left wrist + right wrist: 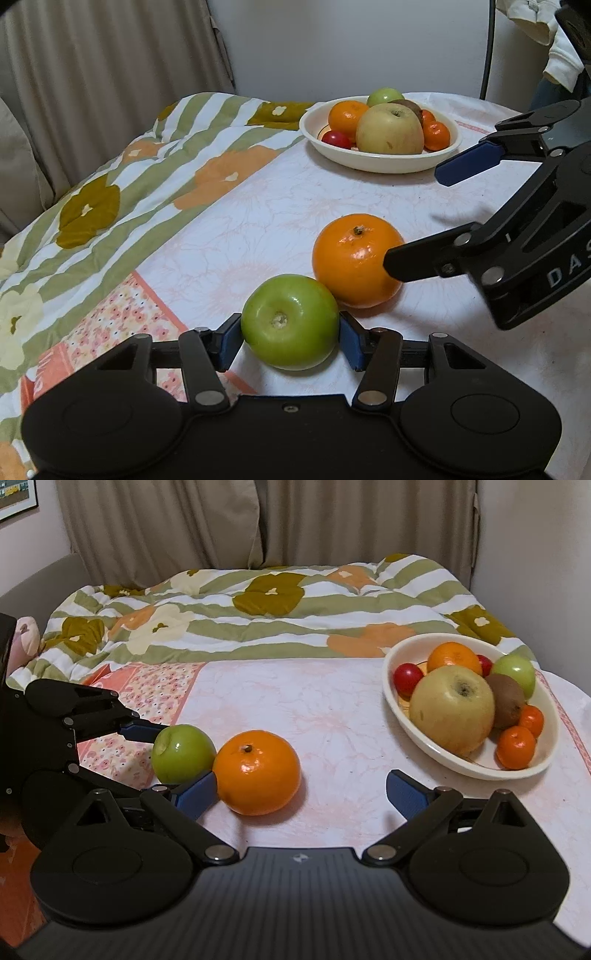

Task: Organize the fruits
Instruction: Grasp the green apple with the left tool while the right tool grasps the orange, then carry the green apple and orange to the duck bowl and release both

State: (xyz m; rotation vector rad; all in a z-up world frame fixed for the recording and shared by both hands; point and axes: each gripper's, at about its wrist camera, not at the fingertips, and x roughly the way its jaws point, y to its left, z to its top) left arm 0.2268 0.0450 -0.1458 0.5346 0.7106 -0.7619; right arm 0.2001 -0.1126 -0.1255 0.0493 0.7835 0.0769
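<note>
I had left gripper clamped on green apple at table's near edge | right gripper wide, orange against its left pad | bowl far right, right arm nearer.

Green apple, orange mandarin, white bowl, floral-striped quilt, blue pads

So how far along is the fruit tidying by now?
Mostly done: the white bowl already holds several fruits. In hand: the left gripper is clamped on the green apple. Left: the orange on the table, between the open right gripper's fingers.
</note>
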